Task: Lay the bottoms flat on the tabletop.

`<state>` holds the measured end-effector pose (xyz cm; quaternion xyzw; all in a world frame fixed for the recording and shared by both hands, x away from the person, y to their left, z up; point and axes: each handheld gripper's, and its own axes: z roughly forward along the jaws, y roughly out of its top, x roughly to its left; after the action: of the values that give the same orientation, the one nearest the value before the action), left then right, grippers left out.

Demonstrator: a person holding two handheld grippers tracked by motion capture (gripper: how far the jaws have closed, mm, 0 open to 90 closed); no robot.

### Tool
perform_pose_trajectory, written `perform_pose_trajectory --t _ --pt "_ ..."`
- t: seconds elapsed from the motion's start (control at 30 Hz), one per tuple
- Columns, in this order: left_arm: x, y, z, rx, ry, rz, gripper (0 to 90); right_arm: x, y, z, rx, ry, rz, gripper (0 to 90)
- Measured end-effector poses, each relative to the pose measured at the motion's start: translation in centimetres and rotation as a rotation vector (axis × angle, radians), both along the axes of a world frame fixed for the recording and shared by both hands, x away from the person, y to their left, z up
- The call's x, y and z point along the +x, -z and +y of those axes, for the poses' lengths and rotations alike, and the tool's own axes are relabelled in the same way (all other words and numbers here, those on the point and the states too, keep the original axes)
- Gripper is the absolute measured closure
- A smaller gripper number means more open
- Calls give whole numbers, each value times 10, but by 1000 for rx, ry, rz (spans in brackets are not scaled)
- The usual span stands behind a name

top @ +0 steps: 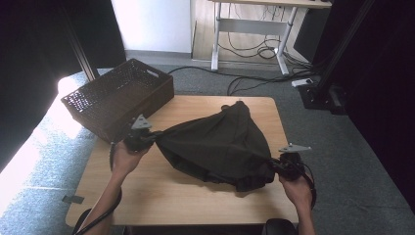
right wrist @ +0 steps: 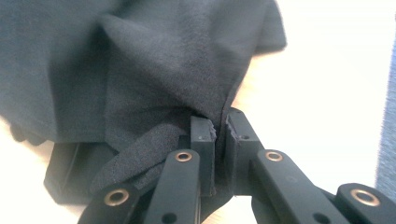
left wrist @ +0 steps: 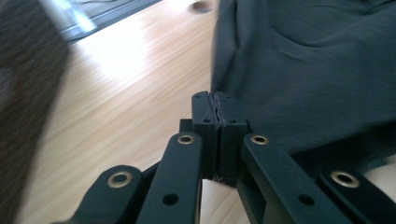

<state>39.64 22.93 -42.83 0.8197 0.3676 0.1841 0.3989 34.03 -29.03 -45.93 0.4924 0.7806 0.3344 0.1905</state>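
1. High view: we see a black garment (top: 218, 147) bunched in the middle of the wooden surface (top: 161, 196), pulled taut between our two grippers and lifted a little at both ends.
2. Our left gripper (top: 147, 138) holds the garment's left corner, close to the near corner of the dark woven basket (top: 117, 98) that overhangs the surface's far left edge.
3. Our right gripper (top: 276, 166) holds the opposite corner near the surface's right edge.
4. In the left gripper view, the left gripper (left wrist: 215, 109) has its jaws pressed together on a thin fold at the garment's (left wrist: 303, 74) edge; only a sliver of cloth shows between the pads.
5. In the right gripper view, the right gripper (right wrist: 219, 126) is clamped on a gathered seam of the garment (right wrist: 140, 70), with cloth bunching up behind the jaws.
6. How far along, as we judge it: both corners are secured and the cloth is stretched between them, so the grasping is done. Spreading it flat or folding it is not yet done, since the middle sags in loose folds and the far end sits in a peak. Whether it is bound for the basket, we cannot tell.
7. Materials: the garment is a soft, matte black knit with a fine grain, draping in heavy creases. The surface is smooth pale wood grain with rounded corners. The basket is rectangular, with an open lattice weave and a cut-out handle.
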Motion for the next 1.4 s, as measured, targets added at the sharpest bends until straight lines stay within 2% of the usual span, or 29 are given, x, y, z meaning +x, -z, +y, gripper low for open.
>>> perform_pose_trajectory --t 0.07,0.13,0.17,0.2,0.27,0.3,0.33,0.4,0.47,0.63,0.7,0.73,0.77,0.83,0.9,0.97,1.2,1.3,1.4 --pt "-6 7 12 -19 -1 34 877 0 0 -4 22 1 4 826" --pt "-11 19 19 -17 1 65 872 0 4 -2 34 -18 23 819" --pt "-12 26 21 -17 6 93 863 1 6 1 33 -29 31 809" --pt "-11 32 22 -7 6 115 816 1 9 5 27 -44 41 786" --pt "-9 40 24 10 -13 108 627 1 13 13 4 -66 50 671" --pt "-7 42 24 -5 -15 121 549 2 14 14 7 -69 49 604" --pt "-5 43 24 -18 -13 127 508 2 14 15 17 -76 49 547" --pt "-3 41 18 -33 8 120 443 3 12 16 23 -83 33 450" --pt "-3 38 6 -41 51 105 402 5 10 19 15 -89 18 395" --pt "-5 29 -37 -40 175 103 345 8 8 30 26 -134 8 363" --pt "-5 25 -55 -22 220 103 329 11 11 35 18 -152 15 373" --pt "-5 24 -66 -16 248 107 324 11 12 36 18 -157 20 406" --pt "-4 22 -74 -7 269 112 316 13 15 38 20 -165 32 455" --pt "-4 21 -87 -3 294 113 311 16 20 41 19 -172 58 638" --pt "-3 21 -101 -5 325 124 311 18 24 44 20 -160 85 755" --pt "-2 21 -115 -9 353 136 311 19 28 49 25 -185 95 818" --pt "-4 23 -152 -15 428 156 310 19 26 77 -3 -251 82 841" --pt "-6 24 -167 7 450 158 316 19 24 85 0 -273 78 837" --pt "-7 29 -180 69 441 160 390 18 24 89 1 -285 77 828"
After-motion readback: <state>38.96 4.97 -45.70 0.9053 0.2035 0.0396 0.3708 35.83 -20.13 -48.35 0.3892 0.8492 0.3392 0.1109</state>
